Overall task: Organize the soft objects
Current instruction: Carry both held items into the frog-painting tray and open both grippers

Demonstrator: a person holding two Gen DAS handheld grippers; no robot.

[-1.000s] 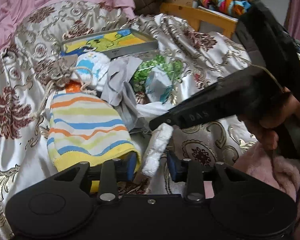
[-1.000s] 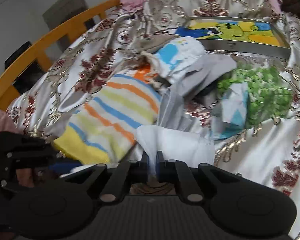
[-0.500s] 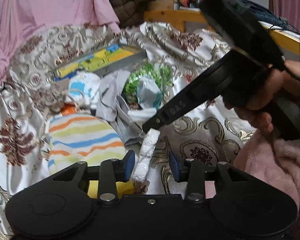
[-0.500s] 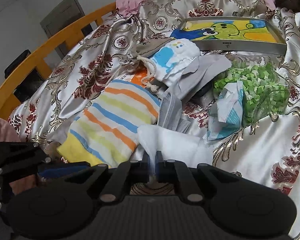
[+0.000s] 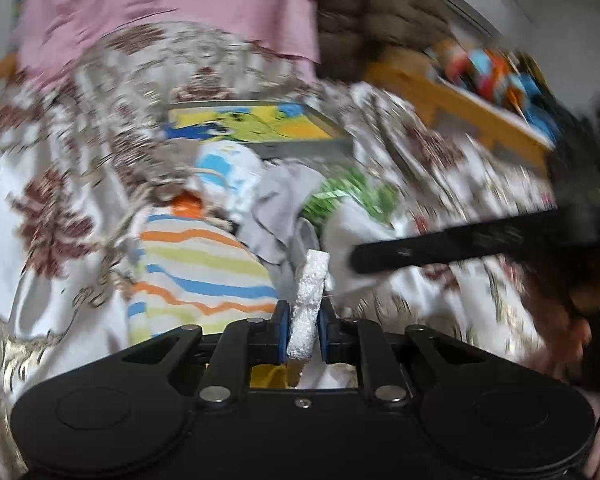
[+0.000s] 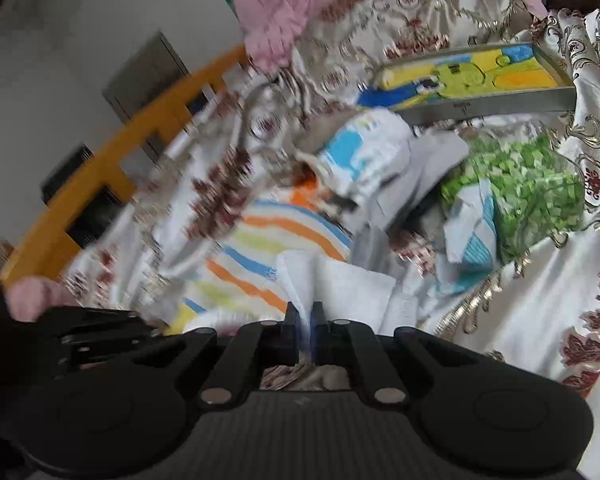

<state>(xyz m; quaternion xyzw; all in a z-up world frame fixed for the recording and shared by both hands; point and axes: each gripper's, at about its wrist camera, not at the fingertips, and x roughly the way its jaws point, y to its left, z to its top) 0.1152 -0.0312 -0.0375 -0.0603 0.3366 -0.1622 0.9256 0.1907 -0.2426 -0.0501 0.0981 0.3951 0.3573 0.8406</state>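
Observation:
A white textured cloth [image 5: 313, 276] stands as a narrow strip between my left gripper's [image 5: 303, 322] blue pads. Its jaws are closing and the pads press on the strip. The cloth's other end [image 6: 340, 284] is pinched in my right gripper [image 6: 305, 316], which is shut. In the left wrist view the right gripper's black finger [image 5: 460, 244] reaches in from the right onto the same cloth. The left gripper [image 6: 100, 332] shows at the lower left of the right wrist view. Behind the cloth lies a striped towel [image 5: 204, 264].
On the patterned bedspread [image 6: 520, 320] sit a blue-and-white pouch [image 6: 364, 152], a grey cloth [image 6: 420, 168], a bag of green bits [image 6: 532, 184] and a flat picture box [image 6: 468, 80]. An orange bed rail [image 6: 100, 184] runs along the left. Pink fabric [image 5: 180, 0] hangs behind.
The left gripper's jaws have closed from wide apart onto the white cloth's hanging end. Both grippers shifted and rolled a little, and both views are now blurred.

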